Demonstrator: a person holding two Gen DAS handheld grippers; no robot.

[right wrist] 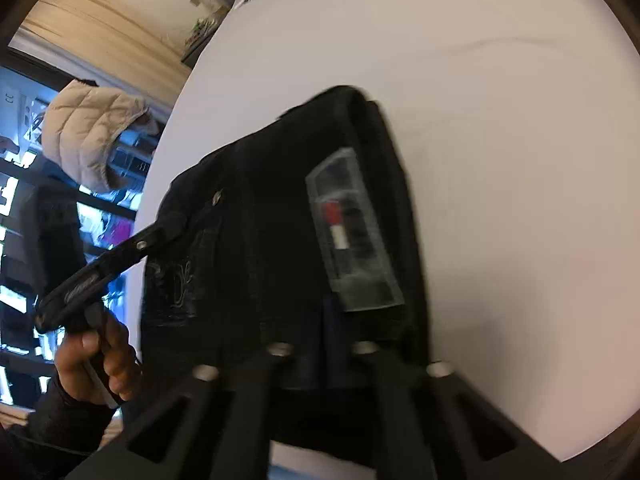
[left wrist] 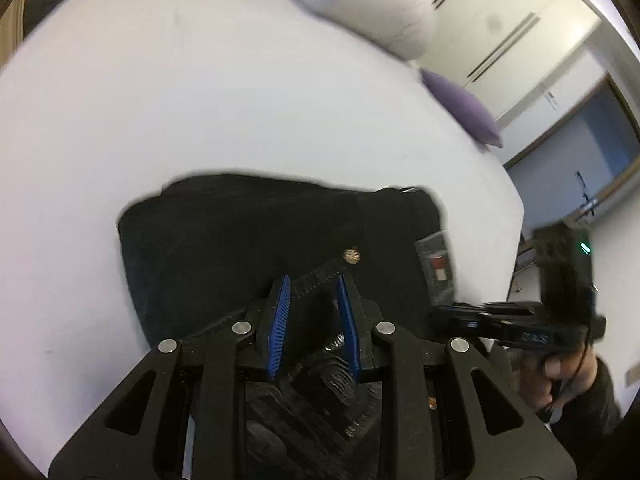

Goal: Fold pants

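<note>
Black pants point(left wrist: 240, 240) lie folded on a white bed point(left wrist: 200, 100), with a metal button point(left wrist: 353, 256) and a clear label tag point(left wrist: 438, 268). My left gripper point(left wrist: 314, 284) has its blue pads around the waistband edge, a gap still between them. The right gripper point(left wrist: 472, 320) reaches in from the right edge of the pants. In the right wrist view the pants point(right wrist: 260, 220) and tag point(right wrist: 352, 232) fill the middle. My right gripper point(right wrist: 332, 344) appears to be pinching the near fabric edge, its fingers mostly hidden. The left gripper point(right wrist: 176, 220) touches the pants' left side.
A white pillow point(left wrist: 368, 4) and a purple cushion point(left wrist: 464, 108) lie at the far side of the bed. A beige puffer jacket point(right wrist: 92, 128) hangs by lit shelves point(right wrist: 24, 200) beyond the bed's left edge. The bed corner point(left wrist: 516, 216) is close on the right.
</note>
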